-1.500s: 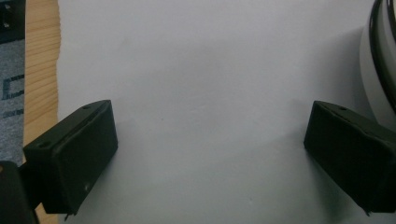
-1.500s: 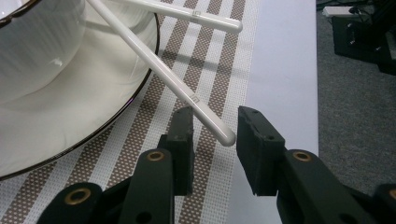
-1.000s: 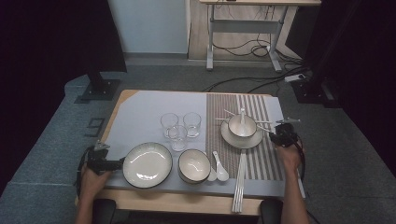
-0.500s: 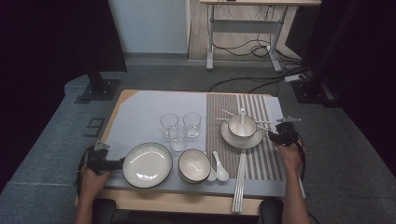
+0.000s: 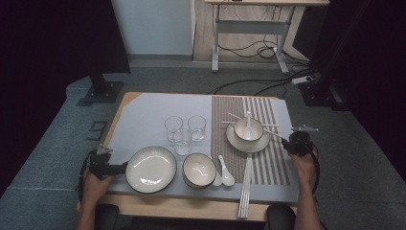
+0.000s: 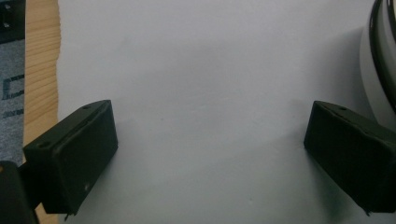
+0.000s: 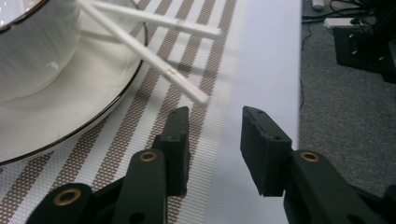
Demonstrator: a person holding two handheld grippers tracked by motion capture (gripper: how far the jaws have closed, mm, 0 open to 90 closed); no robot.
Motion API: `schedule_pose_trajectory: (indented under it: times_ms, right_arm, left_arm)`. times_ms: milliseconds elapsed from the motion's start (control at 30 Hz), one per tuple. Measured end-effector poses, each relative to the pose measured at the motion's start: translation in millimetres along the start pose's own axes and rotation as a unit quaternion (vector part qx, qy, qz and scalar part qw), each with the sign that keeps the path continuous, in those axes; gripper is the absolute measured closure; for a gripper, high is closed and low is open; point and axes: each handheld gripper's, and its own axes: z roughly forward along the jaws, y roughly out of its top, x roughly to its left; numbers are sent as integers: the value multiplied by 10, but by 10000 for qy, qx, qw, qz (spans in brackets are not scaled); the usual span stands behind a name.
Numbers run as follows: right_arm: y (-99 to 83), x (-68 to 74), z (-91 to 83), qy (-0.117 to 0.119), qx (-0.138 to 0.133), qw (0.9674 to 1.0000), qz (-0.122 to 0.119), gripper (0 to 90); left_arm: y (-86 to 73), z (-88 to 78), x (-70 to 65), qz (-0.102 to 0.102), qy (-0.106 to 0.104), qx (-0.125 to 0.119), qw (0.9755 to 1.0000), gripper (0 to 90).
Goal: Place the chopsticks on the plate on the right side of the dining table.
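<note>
Chopsticks [image 7: 154, 58] are the thing in hand here. Two white ones lie across the small bowl [image 5: 248, 128], which sits on a saucer [image 5: 233, 140] on the striped mat [image 5: 275, 165]. Their ends stick out past the saucer toward the right side of the bench [image 5: 148, 108].

The right claw [image 7: 215, 140] is just beside the tip of the near chopstick but does not touch it. Its jaws have just been closing and now stand narrow, with nothing between them. In the high view the right claw [image 5: 298, 143] sits at the right edge of the mat, close to the saucer.

The left claw [image 6: 208, 140] is wide open and holds nothing. It rests low over the pale mat [image 6: 210, 70], right next to the big plate [image 5: 151, 168].

So the picking up is not done yet, I think. The chopsticks are on the bowl, and no claw has them. What is left looks like this: get the jaws around one chopstick, pinch it, and lift it off.

More things are set out and untouched: three glasses [image 5: 184, 132], another bowl [image 5: 198, 170], two spoons [image 5: 225, 175] and a long pair of chopsticks [image 5: 246, 187] near the front edge.
</note>
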Motion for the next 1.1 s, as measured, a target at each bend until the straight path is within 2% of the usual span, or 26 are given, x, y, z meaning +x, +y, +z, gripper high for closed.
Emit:
schedule_pose_trajectory:
  times_ms: [233,433,600,1100]
  right_arm:
    - [51,88,124,32,105,9999,-50,706]
    - [121,99,195,-64,136,9999,-50,745]
    - [174,60,246,-92,160,9998,-40,743]
    - [302,-51,361,-196,152,9997,53,656]
  left_arm:
    - [0,0,0,-3,-2,1,10000,24]
    - [0,0,1,1,-3,2,10000,24]
    - [0,0,2,7,-1,2,10000,24]
    - [0,1,2,8,-2,2,10000,24]
